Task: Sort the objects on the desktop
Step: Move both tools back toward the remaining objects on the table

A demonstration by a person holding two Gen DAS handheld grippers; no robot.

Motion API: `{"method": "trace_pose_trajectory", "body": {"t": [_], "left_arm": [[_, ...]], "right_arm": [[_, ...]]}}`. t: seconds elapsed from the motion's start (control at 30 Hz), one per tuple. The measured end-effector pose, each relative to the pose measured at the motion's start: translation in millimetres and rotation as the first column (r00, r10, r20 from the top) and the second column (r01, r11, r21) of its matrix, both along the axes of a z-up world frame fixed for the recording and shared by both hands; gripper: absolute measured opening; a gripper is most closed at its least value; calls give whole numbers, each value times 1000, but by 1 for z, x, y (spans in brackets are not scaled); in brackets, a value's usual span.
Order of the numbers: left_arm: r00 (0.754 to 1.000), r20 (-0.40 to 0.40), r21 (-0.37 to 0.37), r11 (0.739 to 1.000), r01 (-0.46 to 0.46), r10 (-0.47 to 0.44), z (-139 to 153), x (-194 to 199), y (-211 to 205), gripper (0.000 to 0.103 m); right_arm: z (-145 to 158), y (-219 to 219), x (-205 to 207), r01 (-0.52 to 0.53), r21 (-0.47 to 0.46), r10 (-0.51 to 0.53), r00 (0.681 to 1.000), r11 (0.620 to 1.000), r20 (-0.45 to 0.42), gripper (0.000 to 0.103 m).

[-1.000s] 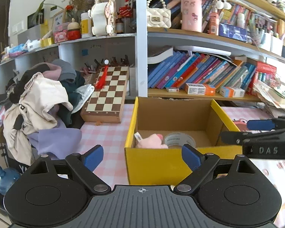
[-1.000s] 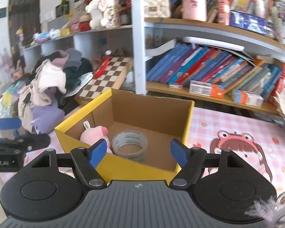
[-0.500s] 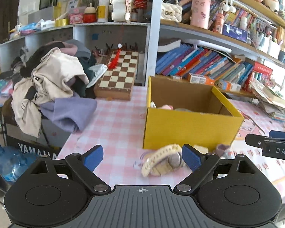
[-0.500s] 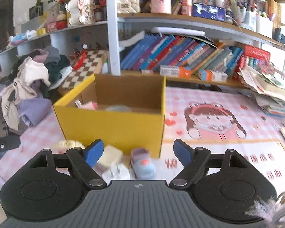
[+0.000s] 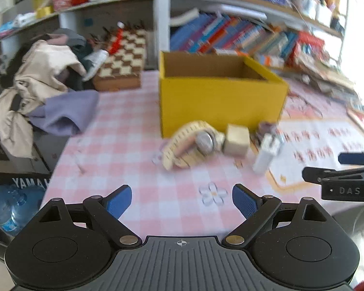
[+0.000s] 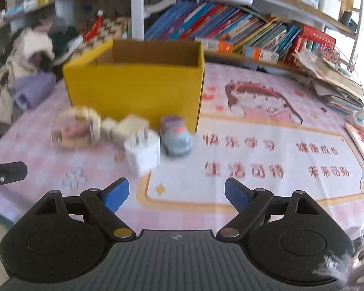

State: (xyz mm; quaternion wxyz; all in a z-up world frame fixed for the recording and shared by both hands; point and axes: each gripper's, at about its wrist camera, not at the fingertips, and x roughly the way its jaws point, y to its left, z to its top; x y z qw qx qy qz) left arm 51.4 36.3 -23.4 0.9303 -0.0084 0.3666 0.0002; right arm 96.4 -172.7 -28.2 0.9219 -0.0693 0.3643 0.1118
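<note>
A yellow cardboard box (image 5: 220, 97) (image 6: 136, 89) stands on the pink checked tablecloth (image 5: 123, 131). In front of it lie a cream watch (image 5: 194, 143) (image 6: 76, 127), a beige block (image 5: 237, 140) (image 6: 129, 129), a white plug charger (image 5: 267, 154) (image 6: 143, 154) and a small blue toy car (image 6: 176, 138). My left gripper (image 5: 182, 200) is open and empty, held back from the watch. My right gripper (image 6: 174, 194) is open and empty, just short of the charger; it also shows at the right edge of the left wrist view (image 5: 347, 181).
A heap of clothes (image 5: 41, 84) and a chessboard (image 5: 123, 58) lie at the back left. Shelves of books (image 6: 230, 34) run behind the box. A cartoon mat (image 6: 267, 145) covers the right of the table. Water bottles (image 5: 9, 206) stand below the left edge.
Both grippers have pulled back and down from above the box to low over the table's near side. The watch, block, charger and toy car have come into view.
</note>
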Motion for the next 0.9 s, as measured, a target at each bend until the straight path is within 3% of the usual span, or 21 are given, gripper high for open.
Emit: {"method": "trace_pose_trajectory", "body": {"t": [0.2, 0.63, 0.9], "left_arm": [[998, -10, 22, 998, 62, -61, -5, 2, -8, 92], [1000, 30, 14, 1000, 0, -1, 0, 19, 7, 92], [1000, -4, 23, 1000, -9, 9, -7, 38, 6, 92]], "right_arm": [[-2, 5, 1, -21, 3, 21, 1000, 1000, -18, 86], [1, 29, 36, -142, 13, 142, 989, 990, -45, 72], [-7, 37, 63, -191, 10, 191, 978, 982, -85, 70]]}}
